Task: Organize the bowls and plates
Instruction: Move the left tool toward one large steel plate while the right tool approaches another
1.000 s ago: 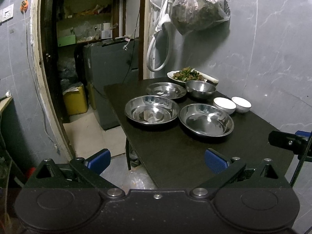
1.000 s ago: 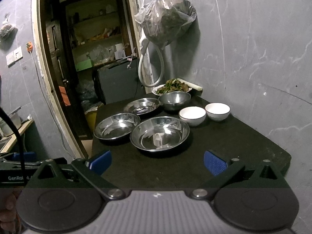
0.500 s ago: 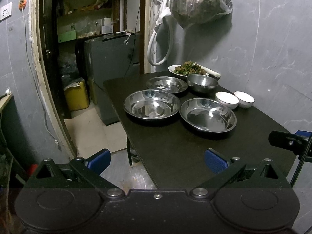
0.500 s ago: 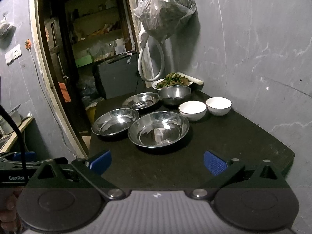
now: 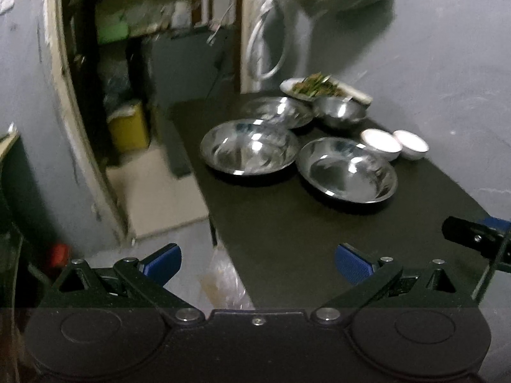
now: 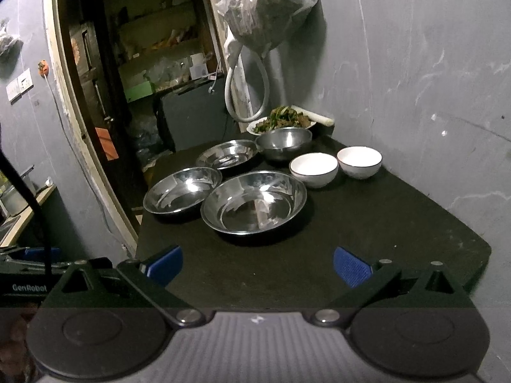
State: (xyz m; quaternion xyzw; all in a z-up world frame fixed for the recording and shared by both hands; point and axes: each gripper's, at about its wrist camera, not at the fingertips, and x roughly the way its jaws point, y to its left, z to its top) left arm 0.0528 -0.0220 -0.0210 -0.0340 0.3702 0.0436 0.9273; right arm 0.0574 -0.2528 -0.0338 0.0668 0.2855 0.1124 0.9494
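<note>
Here, in the left wrist view, my left gripper [image 5: 258, 263] sits at the bottom of the frame, jaws spread wide and holding nothing, over the near edge of the black table [image 5: 303, 239]. Right of centre lie two wide steel plates [image 5: 250, 146] side by side; behind them a third steel plate [image 5: 277, 111] and a steel bowl [image 5: 339, 111], with two white bowls [image 5: 381, 139] just beside each other at the right. The picture is blurred.

In the right wrist view, my right gripper [image 6: 258, 265] is low in the frame, jaws likewise spread and empty. The same dishes fill the centre, and a dish of greens [image 6: 282, 120] stands at the table's far end against the grey wall [image 6: 415, 63], under a hanging plastic bag [image 6: 268, 6].
</note>
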